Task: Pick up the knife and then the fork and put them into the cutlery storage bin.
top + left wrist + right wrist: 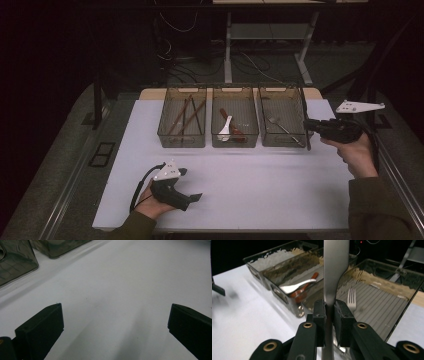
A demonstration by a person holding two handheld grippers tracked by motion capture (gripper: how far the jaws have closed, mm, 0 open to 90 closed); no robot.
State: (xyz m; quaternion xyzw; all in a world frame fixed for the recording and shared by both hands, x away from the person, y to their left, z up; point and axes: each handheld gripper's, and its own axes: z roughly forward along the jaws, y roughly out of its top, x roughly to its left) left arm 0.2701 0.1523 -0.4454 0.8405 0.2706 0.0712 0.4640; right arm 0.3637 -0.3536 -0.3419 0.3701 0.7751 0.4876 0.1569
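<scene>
Left gripper (192,198) sits low over the near-left part of the white tabletop (250,180), jaws spread wide with nothing between them; the left gripper view shows bare white surface between the two black jaws and corners of the smoky bins at top left. Right gripper (311,126) is up at the far right, just beside the right-hand bin, jaws clenched on a flat silver metal utensil handle (335,272). In the right gripper view the handle runs straight up from between the jaws and out of the top edge, so I can't tell what the working end is. In the high view it reads as a thin dark strip (305,120) standing along the right bin's right wall. Three smoky translucent plastic bins stand in a row at the far side of the tabletop, close together. Left bin (182,137) holds long brown and dark sticks, probably chopsticks. Middle bin (235,139) holds a white ceramic-looking spoon (293,286) lying on a reddish-brown spoon (303,290). Right bin (280,140) holds a silver metal fork (351,300) lying on its ribbed floor, tines toward the right gripper's camera. The held handle is above the near edge of the right bin, not touching the fork as far as I can see. Person's hands and dark olive sleeves (372,210) come in from the bottom.
</scene>
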